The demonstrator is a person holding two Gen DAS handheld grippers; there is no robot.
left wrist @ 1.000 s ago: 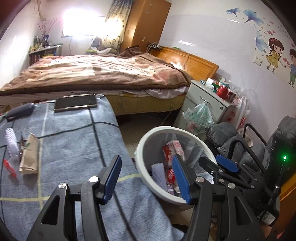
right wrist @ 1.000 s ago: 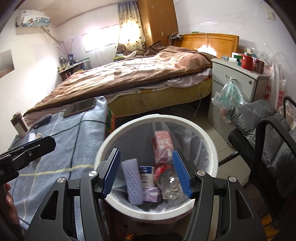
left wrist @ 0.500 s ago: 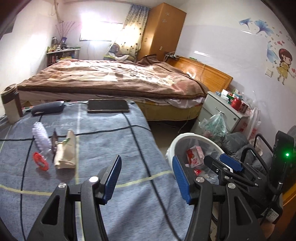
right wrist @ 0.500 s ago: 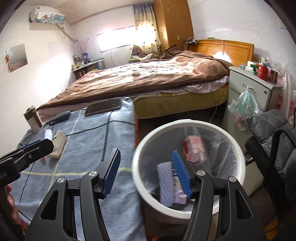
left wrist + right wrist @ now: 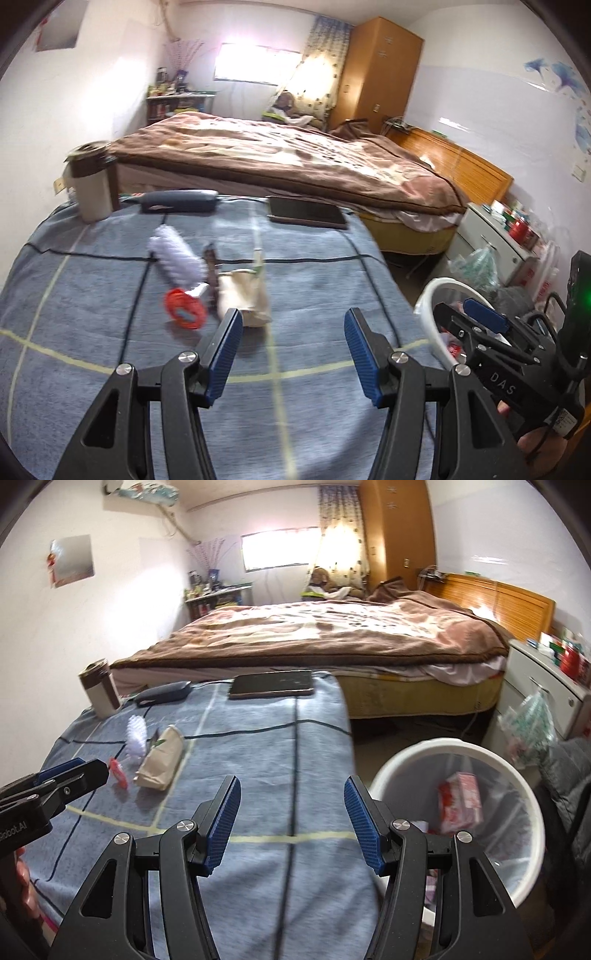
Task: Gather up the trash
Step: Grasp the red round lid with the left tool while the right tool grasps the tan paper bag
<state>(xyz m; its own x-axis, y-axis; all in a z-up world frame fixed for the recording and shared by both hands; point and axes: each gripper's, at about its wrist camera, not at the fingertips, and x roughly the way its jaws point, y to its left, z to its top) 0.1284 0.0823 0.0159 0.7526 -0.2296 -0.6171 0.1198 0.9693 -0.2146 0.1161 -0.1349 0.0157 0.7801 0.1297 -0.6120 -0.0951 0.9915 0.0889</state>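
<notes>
On the blue checked table cloth (image 5: 92,350) lie a crumpled beige paper bag (image 5: 243,295), a white bristly roller (image 5: 177,254) with a red end piece (image 5: 184,314), and a small dark wrapper (image 5: 211,266). The bag (image 5: 160,758) and roller (image 5: 137,734) also show in the right wrist view. My left gripper (image 5: 293,345) is open and empty, just short of the bag. My right gripper (image 5: 291,821) is open and empty over the cloth's right part. The white trash bin (image 5: 461,746) with wrappers inside stands on the floor to the right of the table.
A dark tablet (image 5: 306,216), a dark case (image 5: 177,201) and a brown-and-white cup (image 5: 92,188) stand at the table's far edge. A bed (image 5: 295,158) lies beyond. A nightstand (image 5: 543,690) and a dark chair (image 5: 569,775) are at the right.
Both grippers have swung left, away from the trash bin and over the table. The left gripper has come close to the paper bag. Both stay open and empty.
</notes>
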